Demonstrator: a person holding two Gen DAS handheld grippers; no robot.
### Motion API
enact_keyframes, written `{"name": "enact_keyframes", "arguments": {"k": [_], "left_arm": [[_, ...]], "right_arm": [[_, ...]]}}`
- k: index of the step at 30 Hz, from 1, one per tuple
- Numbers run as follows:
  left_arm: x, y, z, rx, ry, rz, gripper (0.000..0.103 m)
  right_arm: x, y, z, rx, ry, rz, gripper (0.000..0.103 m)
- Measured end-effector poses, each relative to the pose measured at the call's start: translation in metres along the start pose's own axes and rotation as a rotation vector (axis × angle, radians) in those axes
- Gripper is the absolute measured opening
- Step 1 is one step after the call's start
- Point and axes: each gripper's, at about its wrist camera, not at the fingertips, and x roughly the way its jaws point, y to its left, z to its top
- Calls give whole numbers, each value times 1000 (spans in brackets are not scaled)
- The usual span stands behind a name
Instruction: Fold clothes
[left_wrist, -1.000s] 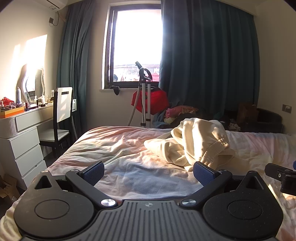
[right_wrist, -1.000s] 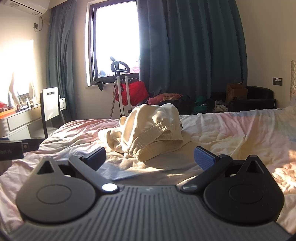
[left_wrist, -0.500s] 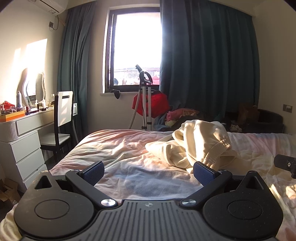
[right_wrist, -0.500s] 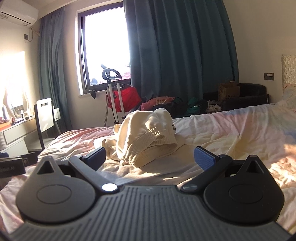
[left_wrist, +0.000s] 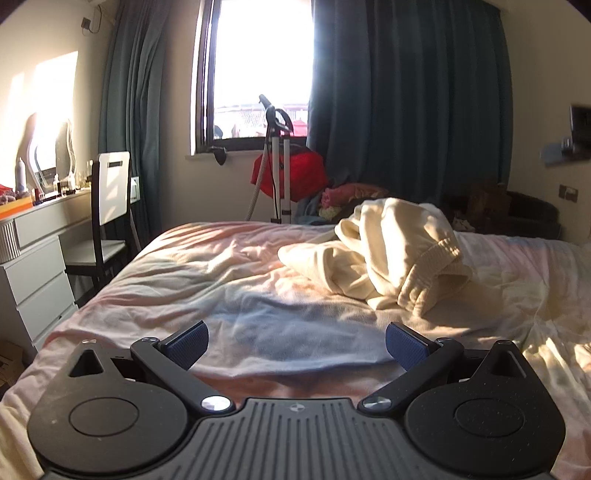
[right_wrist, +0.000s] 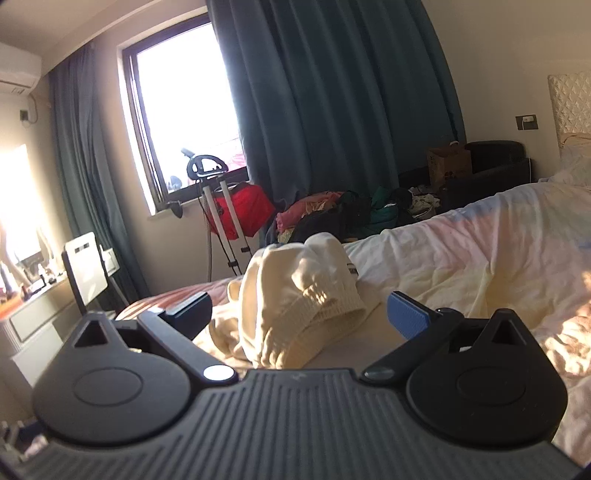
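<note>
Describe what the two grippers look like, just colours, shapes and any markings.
Both the left gripper and the right gripper look alike: black angled fingers tipped with blue ribbed pads, silver pivot screws, two round black discs, and a grey ribbed centre plate bearing a small round emblem. No cables or sleeves show.

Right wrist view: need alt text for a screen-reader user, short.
A crumpled cream garment lies in a heap on a rumpled bed, framed between the wide-open fingers of the right gripper, which holds nothing. Behind the bed are a sunlit window, dark teal curtains and a pile of clothes on the floor.
</note>
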Motion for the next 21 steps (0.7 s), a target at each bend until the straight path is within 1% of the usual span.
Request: {"name": "enact_keyframes", "arguments": {"k": [3, 4, 7, 9, 12, 14, 16, 18, 20, 21], "left_arm": [[16, -4, -9, 19, 43, 6, 103], [23, -7, -12, 35, 53, 8, 103], [45, -24, -18, 111, 42, -2, 103], [61, -36, -22, 168, 32, -10, 103], [96, -76, -18, 330, -27, -26, 103], [123, -106, -11, 413, -62, -41, 103], [154, -142, -3, 508, -101, -55, 103], [185, -174, 5, 596, -138, -30, 103], [213, -200, 15, 641, -168, -2, 103], [224, -209, 20, 644, -184, 0, 103]], "right_arm": [[15, -1, 21, 2, -15, -10, 103], [19, -5, 21, 10, -14, -10, 103], [26, -21, 9, 37, 0, -5, 103], [33, -33, -2, 29, 21, -19, 103], [48, -48, -8, 13, 42, -47, 103], [58, -62, -9, 25, 49, -80, 103], [65, -76, -11, 46, 39, -124, 103], [74, -89, -16, 68, 38, -179, 103], [83, -99, -24, 96, 46, -219, 103], [89, -104, -28, 114, 59, -225, 103]]}}
